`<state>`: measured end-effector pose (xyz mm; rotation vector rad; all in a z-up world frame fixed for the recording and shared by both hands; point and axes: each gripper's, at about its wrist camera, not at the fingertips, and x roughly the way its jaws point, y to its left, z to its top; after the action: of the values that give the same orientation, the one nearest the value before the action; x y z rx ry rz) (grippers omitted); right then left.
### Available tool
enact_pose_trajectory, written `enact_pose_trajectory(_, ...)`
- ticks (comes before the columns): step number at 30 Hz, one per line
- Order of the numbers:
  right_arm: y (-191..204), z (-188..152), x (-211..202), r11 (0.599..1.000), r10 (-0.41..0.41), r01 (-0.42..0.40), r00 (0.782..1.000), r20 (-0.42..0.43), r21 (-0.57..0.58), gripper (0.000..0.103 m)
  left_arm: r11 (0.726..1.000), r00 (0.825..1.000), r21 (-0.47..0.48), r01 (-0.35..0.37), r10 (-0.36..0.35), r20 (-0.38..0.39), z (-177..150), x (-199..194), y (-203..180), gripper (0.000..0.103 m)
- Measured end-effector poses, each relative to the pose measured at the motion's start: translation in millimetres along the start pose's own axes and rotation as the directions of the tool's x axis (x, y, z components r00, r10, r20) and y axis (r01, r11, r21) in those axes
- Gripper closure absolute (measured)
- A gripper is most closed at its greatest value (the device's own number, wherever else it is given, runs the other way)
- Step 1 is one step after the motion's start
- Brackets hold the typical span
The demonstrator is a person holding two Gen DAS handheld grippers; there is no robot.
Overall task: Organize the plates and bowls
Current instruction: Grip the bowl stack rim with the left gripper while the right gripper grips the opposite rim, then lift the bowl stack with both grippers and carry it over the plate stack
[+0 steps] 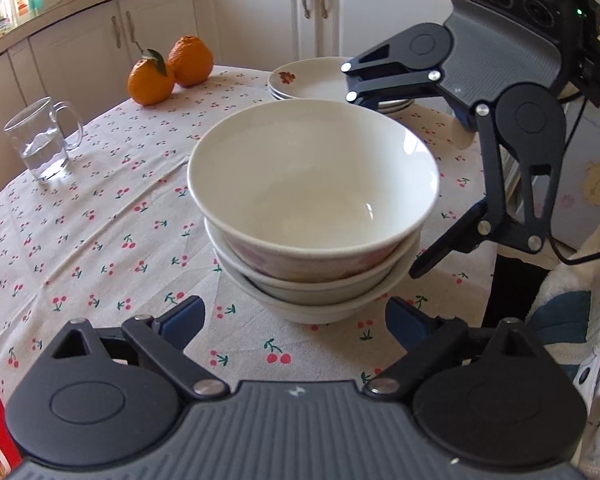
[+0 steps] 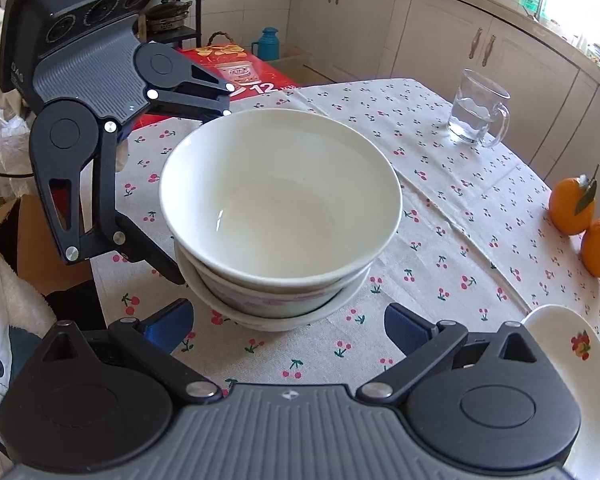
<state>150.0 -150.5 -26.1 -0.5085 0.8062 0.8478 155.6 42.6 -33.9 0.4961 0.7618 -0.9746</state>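
Note:
Three white bowls stand nested in a stack in the middle of the cherry-print table; the stack also shows in the right wrist view. A stack of white plates with a red flower mark sits behind it; one plate shows at the right wrist view's lower right. My left gripper is open and empty just in front of the bowls. My right gripper is open and empty on the opposite side of the stack. Each gripper shows in the other's view, the right and the left, jaws spread beside the bowls.
A glass mug with water stands at the table's left. Two oranges sit at the far edge. A red box is beyond the table. White cabinets line the wall. The tablecloth is wrinkled.

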Motion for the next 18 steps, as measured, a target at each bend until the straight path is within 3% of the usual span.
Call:
enact_pose_trajectory(4, -7, 4, 5, 0.999, 0.043, -0.043, 0.999, -0.004, -0.024, 0.002, 0.996, 0.998, 0.076, 0.057, -0.057, -0.003, 7, 2, 2, 0.009)
enact_pose_trajectory(6, -8, 5, 6, 0.998, 0.06, -0.06, 0.998, -0.008, -0.036, 0.003, 0.992, 0.996, 0.095, 0.084, -0.083, -0.017, 10, 4, 4, 0.015)
enact_pose_trajectory(11, -10, 9, 9, 0.993, 0.097, -0.098, 0.995, -0.017, -0.069, 0.01, 0.986, 0.99, 0.095, 0.141, -0.137, -0.042, 11, 9, 11, 0.023)
enact_pose_trajectory(18, -11, 10, 8, 0.989, 0.126, -0.128, 0.992, -0.028, -0.075, 0.017, 0.982, 0.986, 0.102, 0.158, -0.153, -0.06, 14, 9, 15, 0.024)
